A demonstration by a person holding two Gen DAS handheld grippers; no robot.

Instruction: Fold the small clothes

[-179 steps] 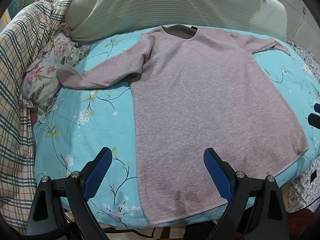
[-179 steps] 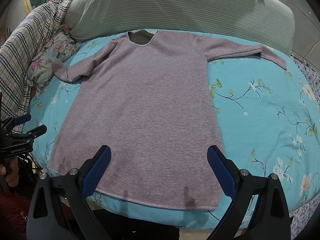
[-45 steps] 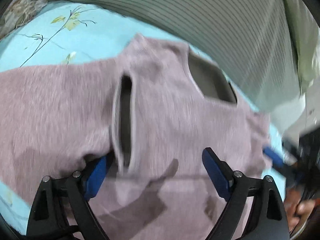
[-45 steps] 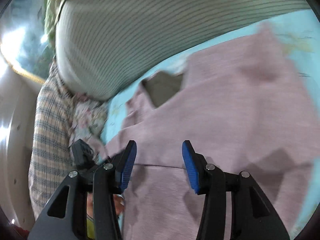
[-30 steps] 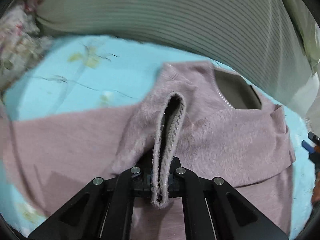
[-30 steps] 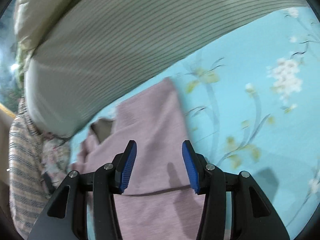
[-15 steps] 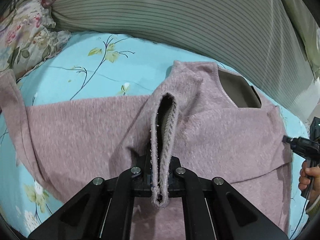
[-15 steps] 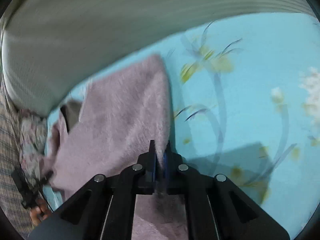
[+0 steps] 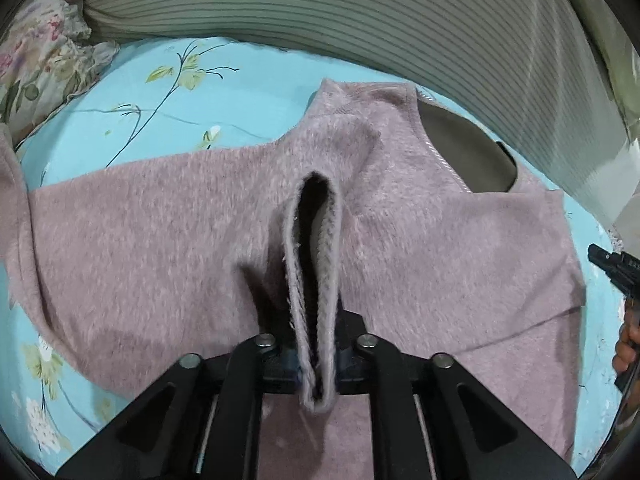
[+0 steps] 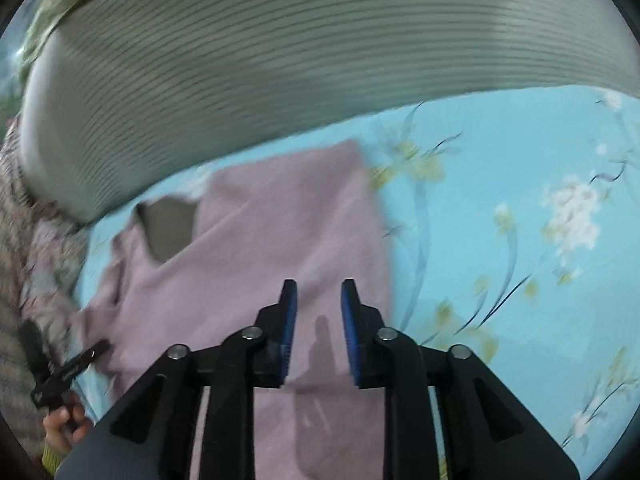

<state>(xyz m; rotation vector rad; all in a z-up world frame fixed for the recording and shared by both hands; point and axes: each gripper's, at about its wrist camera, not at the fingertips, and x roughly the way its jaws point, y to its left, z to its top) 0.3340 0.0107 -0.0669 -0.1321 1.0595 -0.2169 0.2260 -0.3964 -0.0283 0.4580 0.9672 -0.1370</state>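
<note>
The pink top (image 9: 420, 232) lies on the blue flowered bedsheet (image 9: 168, 92), neck hole toward the striped pillow (image 9: 360, 12) at the back, w/ its right sleeve already laid across the chest. Left gripper (image 9: 318, 360) is clamped tight on the left sleeve cuff (image 9: 316, 264); the cuff's open mouth stands up between the jaws and the sleeve trails off to the left over the body. Right gripper (image 10: 318, 332) sits low over the top's right side, jaws parted a little, blue pads either side of nothing, no cloth btwn them. That view is motion-blurred, so can't tell if the tips touch fabric. Risks, as I judge it: the hold is only on the cuff edge, so a quick pull could slip it out and drop the sleeve in a heap. Dragging the sleeve across could also tug the shoulder and skew the body, esp. since nothing pins the top down. Fuzzy knit clings to itself, so the sleeve already folded may shift or bunch when the second one lands on it.
</note>
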